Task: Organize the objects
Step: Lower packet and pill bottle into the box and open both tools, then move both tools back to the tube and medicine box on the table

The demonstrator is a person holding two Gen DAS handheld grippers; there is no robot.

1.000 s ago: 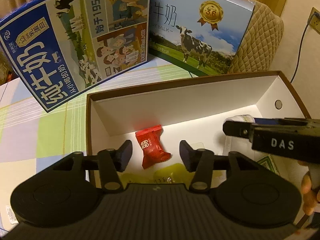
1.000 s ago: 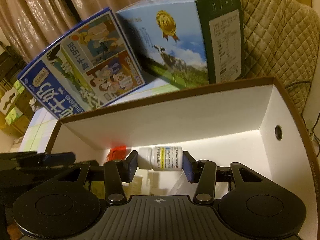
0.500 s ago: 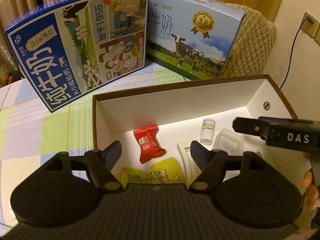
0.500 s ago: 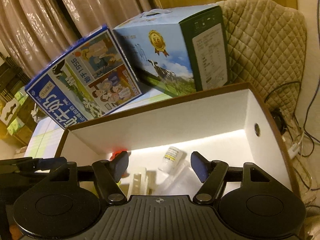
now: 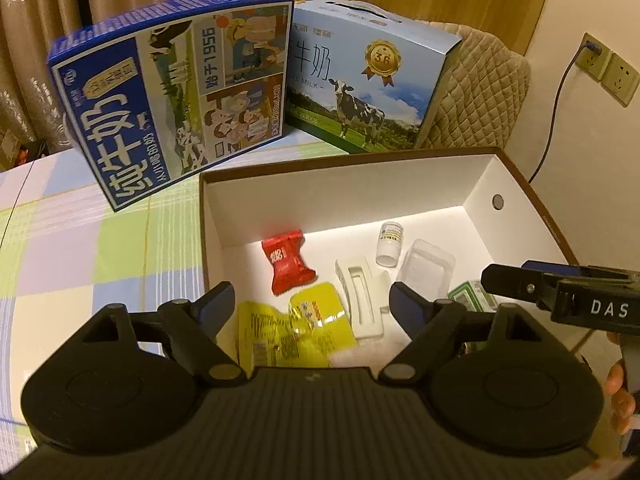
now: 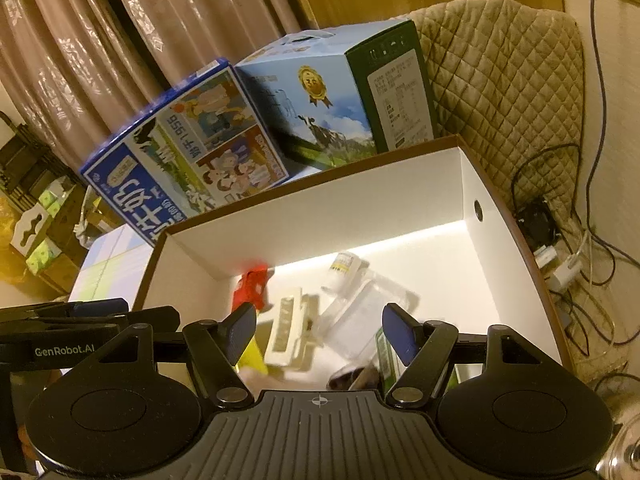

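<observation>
The left gripper (image 5: 310,302) hangs above the near edge of the white cardboard box (image 5: 486,178) with its jaws spread wide and nothing between them; the right gripper (image 6: 319,326) is also wide apart and empty, above the same box. Inside the box, the small white pill bottle (image 5: 389,243) lies on the floor near the far wall, its long axis running roughly from near to far, with the cap end toward the camera in the left wrist view. Just beside it on the right is a clear plastic tray (image 5: 428,266), and on its left a white plastic insert (image 5: 360,294). A red candy wrapper (image 5: 286,262) lies more to the left, its long axis about parallel to the bottle. Two yellow packets (image 5: 296,330) lie at the near side, and a green box (image 5: 472,294) is partly hidden under the right gripper. Behind the box, a blue milk carton (image 5: 168,100) leans tilted, and a light blue milk carton (image 5: 368,76) stands next to it on the checked tablecloth (image 5: 80,248).
</observation>
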